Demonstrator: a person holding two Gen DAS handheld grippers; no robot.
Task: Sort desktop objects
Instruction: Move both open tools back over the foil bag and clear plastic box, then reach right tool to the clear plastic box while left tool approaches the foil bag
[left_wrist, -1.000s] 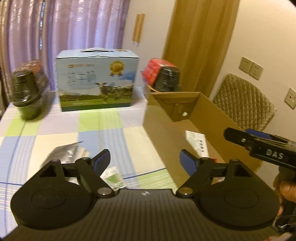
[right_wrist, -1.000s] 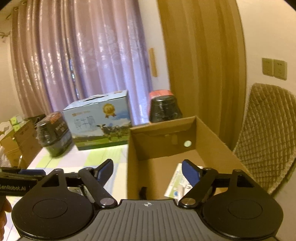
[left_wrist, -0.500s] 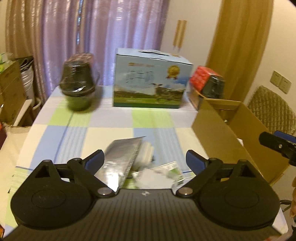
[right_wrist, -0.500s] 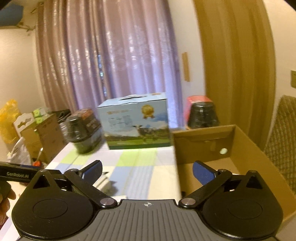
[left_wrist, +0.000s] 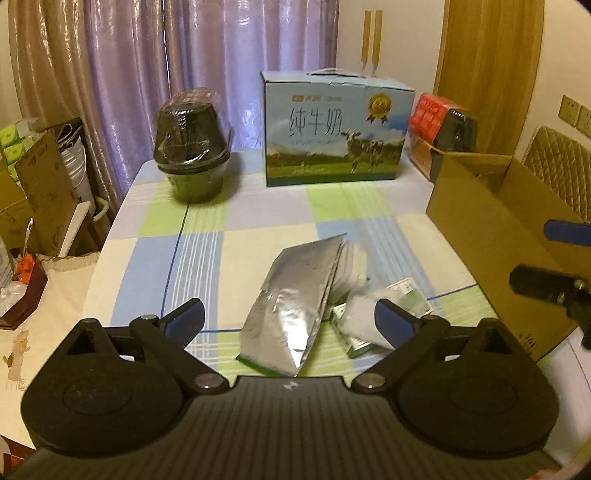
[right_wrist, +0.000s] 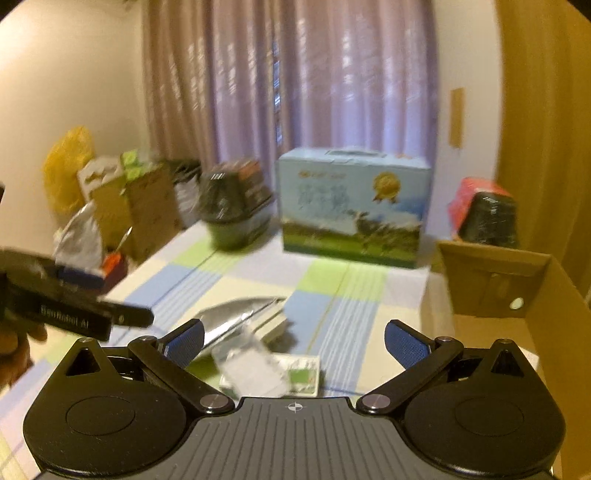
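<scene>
Two grippers, both with fingers spread wide and empty, hang above a checked tablecloth (left_wrist: 258, 221). At far left on the cloth stands a dark wrapped pot (left_wrist: 192, 147), upside down on a second one. Right of it, at the far edge, stands a milk carton (left_wrist: 334, 129) printed with a cow. Nearer the cameras lies a foil pouch (left_wrist: 291, 302), flat and slanted, framed between the blue pads of the left gripper (left_wrist: 288, 325). Touching the pouch's right side are a white packet (left_wrist: 351, 266) and a small green-and-white packet (left_wrist: 373, 314), the latter partly behind the left gripper's right finger (left_wrist: 391, 325). In the right wrist view, which is blurred, the same small packet sits between the pads of the right gripper (right_wrist: 293, 341). A cardboard box (left_wrist: 491, 236), open on top, stands at the table's right edge; its contents cannot be made out. Behind the box sits a red-topped pot (left_wrist: 443, 122).
</scene>
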